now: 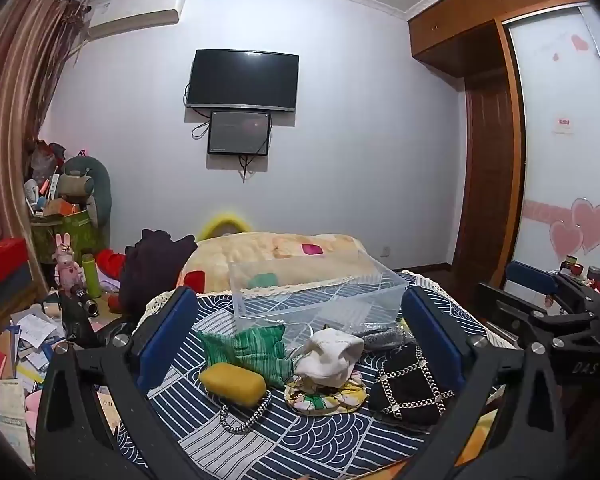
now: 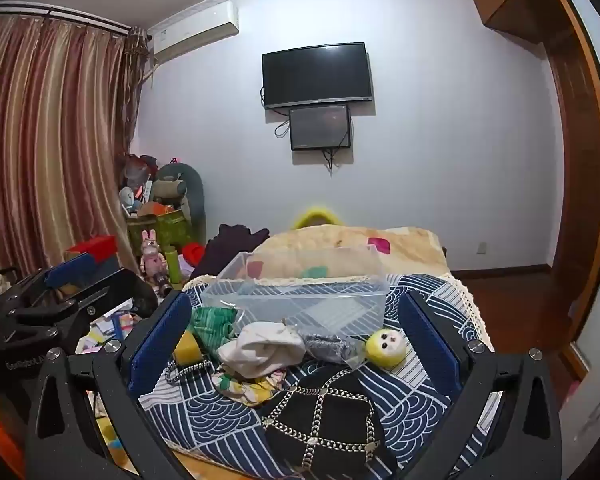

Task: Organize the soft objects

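Note:
Soft objects lie on a blue patterned cloth [image 1: 300, 436] in front of a clear plastic bin [image 1: 316, 292]: a yellow sponge [image 1: 233, 383], a green striped cloth [image 1: 256, 350], a white sock [image 1: 330, 356] on a floral pad [image 1: 324, 398], a black chain-trimmed hat [image 1: 410, 390] and a black-white cord [image 1: 244, 416]. The right wrist view also shows a yellow face ball [image 2: 385, 346] and a grey bagged item [image 2: 328, 346]. My left gripper [image 1: 298, 336] and right gripper [image 2: 296, 344] are both open and empty, held above the pile.
A folded beige blanket [image 1: 276, 256] and dark clothing [image 1: 152, 268] lie behind the bin. Clutter, a pink rabbit toy [image 1: 66, 264] and a green bottle [image 1: 91, 276] fill the left floor. A wardrobe [image 1: 488, 160] stands at the right.

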### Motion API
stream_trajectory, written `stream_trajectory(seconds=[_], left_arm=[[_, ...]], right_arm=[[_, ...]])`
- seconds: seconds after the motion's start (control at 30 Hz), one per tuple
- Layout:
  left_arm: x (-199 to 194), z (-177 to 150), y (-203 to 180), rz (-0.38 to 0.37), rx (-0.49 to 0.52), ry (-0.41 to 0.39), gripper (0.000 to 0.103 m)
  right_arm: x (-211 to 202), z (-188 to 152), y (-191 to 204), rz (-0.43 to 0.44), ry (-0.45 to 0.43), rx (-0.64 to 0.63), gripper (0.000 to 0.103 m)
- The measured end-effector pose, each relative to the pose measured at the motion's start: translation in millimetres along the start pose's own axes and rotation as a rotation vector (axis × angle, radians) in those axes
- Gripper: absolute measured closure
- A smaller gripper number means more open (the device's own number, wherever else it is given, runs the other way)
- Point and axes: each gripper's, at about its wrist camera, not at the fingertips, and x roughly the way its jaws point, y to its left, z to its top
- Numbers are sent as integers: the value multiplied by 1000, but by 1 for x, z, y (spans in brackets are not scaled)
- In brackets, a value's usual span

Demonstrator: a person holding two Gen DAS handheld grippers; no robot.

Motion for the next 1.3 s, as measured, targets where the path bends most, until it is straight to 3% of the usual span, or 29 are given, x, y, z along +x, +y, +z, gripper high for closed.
stream_trajectory(seconds=[1.3], left_arm=[[-1,1,-3,-4,-6,1,0]], right_arm=[[-8,4,5,-5,-12,-19,0]])
